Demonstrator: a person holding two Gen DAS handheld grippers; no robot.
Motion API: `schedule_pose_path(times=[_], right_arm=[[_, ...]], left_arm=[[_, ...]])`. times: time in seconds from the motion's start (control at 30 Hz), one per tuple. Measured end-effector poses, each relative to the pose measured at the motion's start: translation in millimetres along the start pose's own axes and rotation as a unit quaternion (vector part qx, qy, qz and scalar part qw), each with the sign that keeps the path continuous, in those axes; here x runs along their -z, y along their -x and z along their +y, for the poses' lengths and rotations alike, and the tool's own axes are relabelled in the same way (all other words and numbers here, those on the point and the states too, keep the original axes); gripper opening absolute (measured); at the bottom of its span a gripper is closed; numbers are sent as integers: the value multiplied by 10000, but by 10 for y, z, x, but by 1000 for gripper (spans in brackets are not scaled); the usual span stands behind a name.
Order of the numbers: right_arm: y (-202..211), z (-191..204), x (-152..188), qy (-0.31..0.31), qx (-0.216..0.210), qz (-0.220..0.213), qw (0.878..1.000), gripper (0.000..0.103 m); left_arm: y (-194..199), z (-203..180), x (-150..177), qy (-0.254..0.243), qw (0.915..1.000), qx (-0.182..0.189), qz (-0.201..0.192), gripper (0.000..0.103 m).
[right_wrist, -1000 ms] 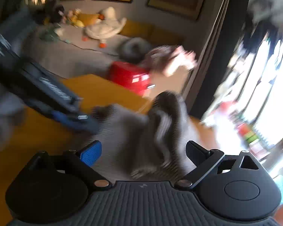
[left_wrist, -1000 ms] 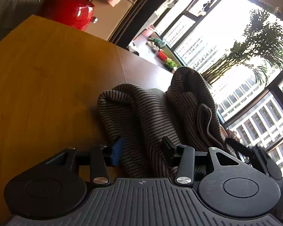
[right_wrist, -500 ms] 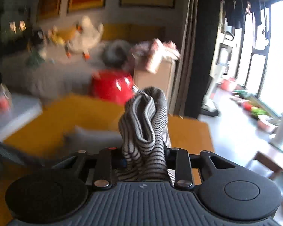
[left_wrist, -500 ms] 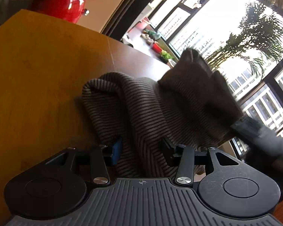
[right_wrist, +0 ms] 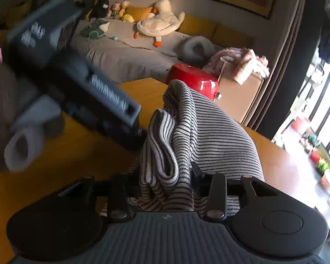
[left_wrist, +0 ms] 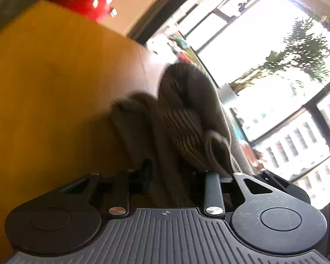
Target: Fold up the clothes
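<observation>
A grey and dark striped garment (right_wrist: 209, 127) lies bunched on the wooden table (right_wrist: 77, 154). My right gripper (right_wrist: 167, 176) has a thick fold of it between its fingers; the cloth fills the gap while the jaws are opening slightly. In the left wrist view the same garment (left_wrist: 182, 114) rises in a hump, blurred. My left gripper (left_wrist: 171, 171) is shut on a fold of it near the table top (left_wrist: 55, 88). In the right wrist view the left gripper's dark grey body (right_wrist: 77, 83) crosses from the upper left, its tip against the cloth.
A red pot (right_wrist: 193, 81) stands past the table's far corner beside a cardboard box (right_wrist: 239, 101) topped with pink cloth. Behind them is a grey sofa (right_wrist: 125, 50) with plush toys. Tall windows (left_wrist: 264, 44) and floor plants lie to the right.
The right gripper went from wide open to shut on a fold of the garment and drew it up into a hump. The left gripper kept its hold on the cloth.
</observation>
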State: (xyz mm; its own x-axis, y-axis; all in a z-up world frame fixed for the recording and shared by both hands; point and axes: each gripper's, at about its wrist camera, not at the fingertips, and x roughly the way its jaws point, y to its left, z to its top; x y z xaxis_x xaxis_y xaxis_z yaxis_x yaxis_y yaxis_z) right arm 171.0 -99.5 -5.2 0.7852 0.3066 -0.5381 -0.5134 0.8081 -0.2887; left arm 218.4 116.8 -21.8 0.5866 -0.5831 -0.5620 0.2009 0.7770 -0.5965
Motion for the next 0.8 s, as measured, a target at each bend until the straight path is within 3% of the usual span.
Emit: schedule_pose_path(times=[0.1,0.23,0.33,0.4,0.47,0.53,0.6,0.67,0.8], right_arm=[[-3,120,14,335,136,37,9993,46],[-39,262,6,679,242,58,9974,52],[-54,286,-4,762,235,66,9968,57],[-23,259,-11,749,127,44,9971,63],[75,141,-41,545,-247,-12,9982,65],[230,-105,-101,23,-862,-86,9962,71],[376,-364,-154,-452,-1165,-208,9919,89],[458,-618,-197,-803,-1052,-309,9907,93],[258,-1002,-174,-1496,-319,-239,9879,101]], left_arm=[[227,-70,-109,-142,9990,-127,-392,50],[419,-414,-262,-433,9946,274,-899,51],[248,-706,-313,-732,9920,721,-730,53],[16,-717,-300,-794,9938,630,-464,53],[-222,-713,-280,-836,9951,496,-197,50],[-337,-554,-269,-700,9968,372,-136,38],[-345,-341,-300,-427,9980,428,-158,26],[-292,-175,-320,-224,9982,539,-159,23],[-290,-84,-289,-265,9977,585,-227,22]])
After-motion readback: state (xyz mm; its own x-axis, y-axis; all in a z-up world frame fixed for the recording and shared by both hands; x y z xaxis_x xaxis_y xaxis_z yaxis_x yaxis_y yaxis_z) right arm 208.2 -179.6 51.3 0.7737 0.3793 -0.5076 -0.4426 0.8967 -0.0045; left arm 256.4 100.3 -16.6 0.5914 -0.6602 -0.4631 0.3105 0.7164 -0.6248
